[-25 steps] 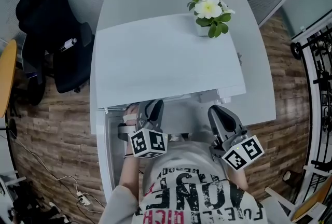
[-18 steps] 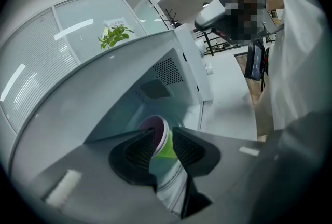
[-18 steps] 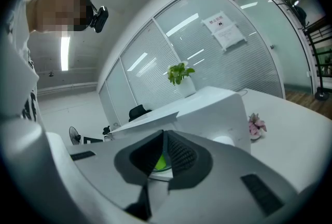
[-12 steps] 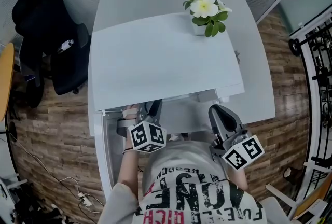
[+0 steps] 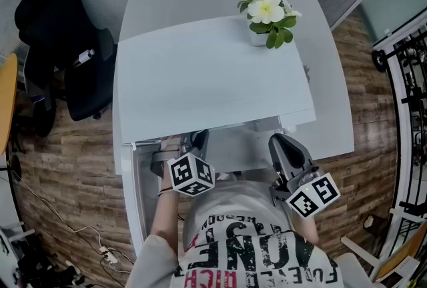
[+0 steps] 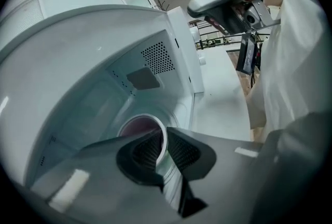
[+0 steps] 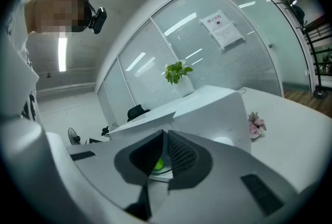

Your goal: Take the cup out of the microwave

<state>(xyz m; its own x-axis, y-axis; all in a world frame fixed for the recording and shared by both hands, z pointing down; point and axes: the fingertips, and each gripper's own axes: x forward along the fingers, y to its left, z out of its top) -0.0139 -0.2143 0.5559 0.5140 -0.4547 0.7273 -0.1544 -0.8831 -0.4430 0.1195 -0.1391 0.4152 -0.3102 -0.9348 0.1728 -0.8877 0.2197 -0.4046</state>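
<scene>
white table (image 5: 331, 80) under and beyond both tongs. white microwave (image 5: 213, 73) on it, straight ahead of the left tongs (image 6: 163, 140), door (image 5: 137, 193) swung open on their outer side. black chair (image 5: 60, 47) draped in dark cloth, well off to the left of the left tongs, on wood floor (image 5: 73, 167). shirt (image 5: 247, 253) close behind both tongs, printed with big letters "one", upside down in the head view; smaller print below it not readable.

left tongs angled down into the microwave cavity, narrow after closing just now, clamped on the wall of the cup (image 6: 137, 127): one pad inside the rim, one outside. cup white, dark reddish within, inside the cavity.

right tongs (image 7: 164, 140) held off to the right of the left tongs, outside the microwave, pressed nearly together with only a slit, gripping nothing. black-and-white square markers on each cube.

plant (image 5: 268, 13) with white flowers on the microwave top, far ahead of the right tongs. paper notice (image 7: 222, 29) on the glass wall beyond, print too small to read. pink flower (image 7: 256, 123) on the table, ahead and right of the right tongs. green spot (image 7: 158, 164) seen through their slit, too small to name.
</scene>
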